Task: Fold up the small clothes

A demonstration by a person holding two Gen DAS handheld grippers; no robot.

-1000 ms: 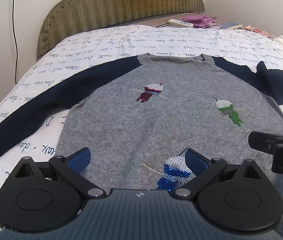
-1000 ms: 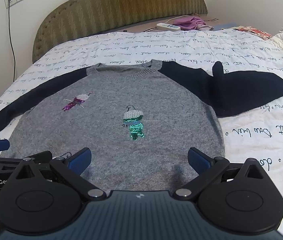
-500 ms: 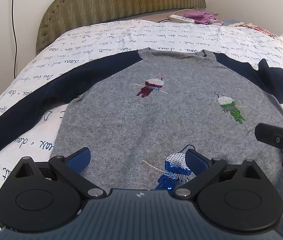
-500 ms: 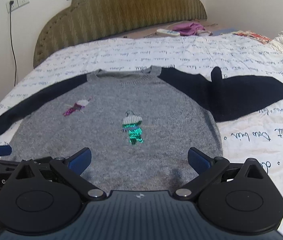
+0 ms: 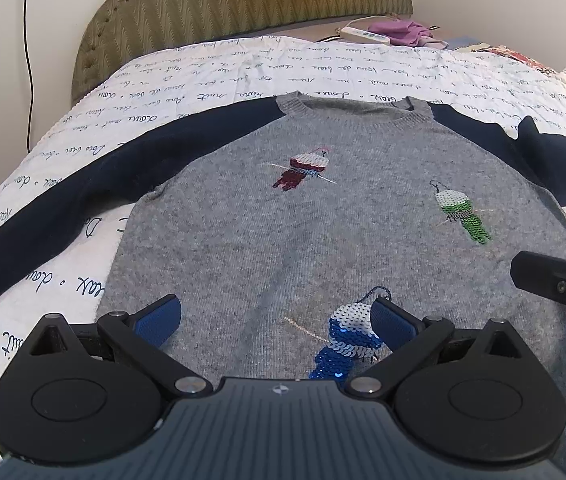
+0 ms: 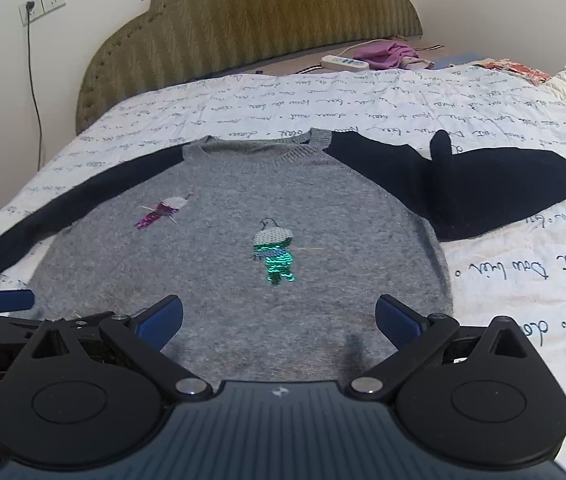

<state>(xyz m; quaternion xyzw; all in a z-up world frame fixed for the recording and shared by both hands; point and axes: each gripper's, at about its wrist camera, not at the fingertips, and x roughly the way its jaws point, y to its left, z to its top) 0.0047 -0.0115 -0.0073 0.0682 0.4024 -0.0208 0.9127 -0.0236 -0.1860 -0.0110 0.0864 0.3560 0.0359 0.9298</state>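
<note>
The grey sweater [image 5: 323, 220] with navy sleeves lies flat, front up, on the bedspread [image 6: 363, 92]. The left gripper [image 5: 275, 316] and the right gripper [image 6: 279, 316] hover side by side above its lower hem, both with fingers spread wide and holding nothing.

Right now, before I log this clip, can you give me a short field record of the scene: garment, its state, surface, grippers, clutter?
garment: grey sweater with navy sleeves, three sequin birds on the front
state: spread flat, front up, no fold made yet; sleeve on the right bunched, sleeve on the left stretched out
surface: white bedspread printed with script
left hand-held gripper: open, over the hem, holding nothing
right hand-held gripper: open, over the hem, holding nothing
clutter: power strip and purple cloth beside the headboard
</note>
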